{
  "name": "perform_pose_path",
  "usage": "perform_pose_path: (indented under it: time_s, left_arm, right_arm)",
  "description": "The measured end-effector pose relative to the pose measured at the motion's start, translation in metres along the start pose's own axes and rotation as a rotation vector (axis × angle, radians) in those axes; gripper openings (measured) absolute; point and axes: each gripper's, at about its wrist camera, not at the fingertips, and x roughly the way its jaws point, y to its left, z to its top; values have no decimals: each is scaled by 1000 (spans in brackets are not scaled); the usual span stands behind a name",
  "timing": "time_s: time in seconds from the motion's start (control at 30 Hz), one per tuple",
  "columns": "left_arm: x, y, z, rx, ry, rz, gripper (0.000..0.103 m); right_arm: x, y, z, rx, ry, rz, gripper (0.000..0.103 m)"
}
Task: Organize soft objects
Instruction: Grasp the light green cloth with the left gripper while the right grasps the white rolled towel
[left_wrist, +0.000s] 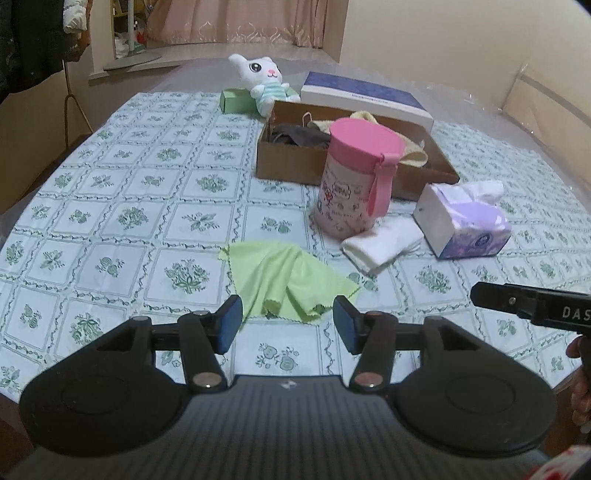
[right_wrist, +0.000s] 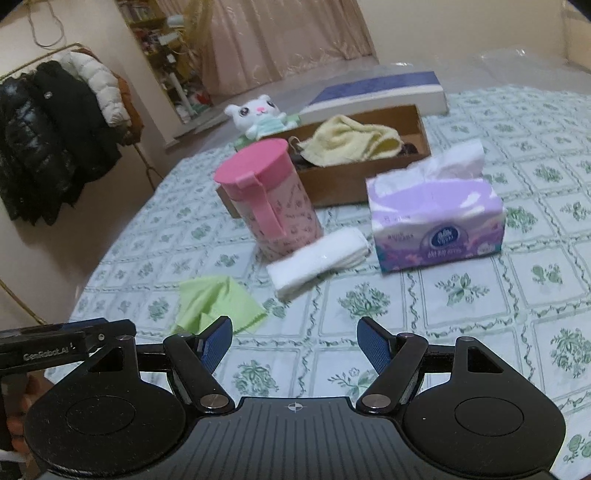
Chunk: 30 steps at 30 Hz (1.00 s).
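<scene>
Right now the left gripper (left_wrist: 287, 322) hangs just above the near edge of the green cloth (left_wrist: 286, 278), and its blue fingers (left_wrist: 229, 325) are apart with nothing between them. The right gripper (right_wrist: 295, 345) has its fingers wide apart too, over the bare flowery tablecloth (right_wrist: 480, 325), and holds nothing. White letters "DAS" show on the right gripper's side in the left view, and "GenRobot.AI" shows on the left gripper's side in the right view. A folded white cloth (right_wrist: 317, 260) lies between the pink tub (right_wrist: 269, 206) and the purple tissue pack (right_wrist: 436, 221). The pack has a round blue logo, but its words are too small to read. Behind them a brown box (right_wrist: 343, 181) holds a yellow towel (right_wrist: 351, 142). A white bunny toy (left_wrist: 262, 79) sits behind the box.
</scene>
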Motion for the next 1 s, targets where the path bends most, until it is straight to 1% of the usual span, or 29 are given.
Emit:
perform_pose_path:
  time_s: [0.2,0.5,0.77,0.93,1.0]
  left_arm:
    - [13,-1,-4,0,27,2,51]
    - [31,0,-6,10,44,10,51]
    - [49,-1,-4,42,34,-8,53]
    - [65,0,-3,62,29,-4,53]
    - [73,1,-2,69,29,-1,53]
  right_arm:
    - [15,-4,-5,8,30,-17,74]
    - [36,-5,-2,1,39,-36,74]
    - [58,-11,4,61,35,-30,74]
    - [72,-14,7,97,33,-28,74]
    - [78,-15,8,113,31,-26,72]
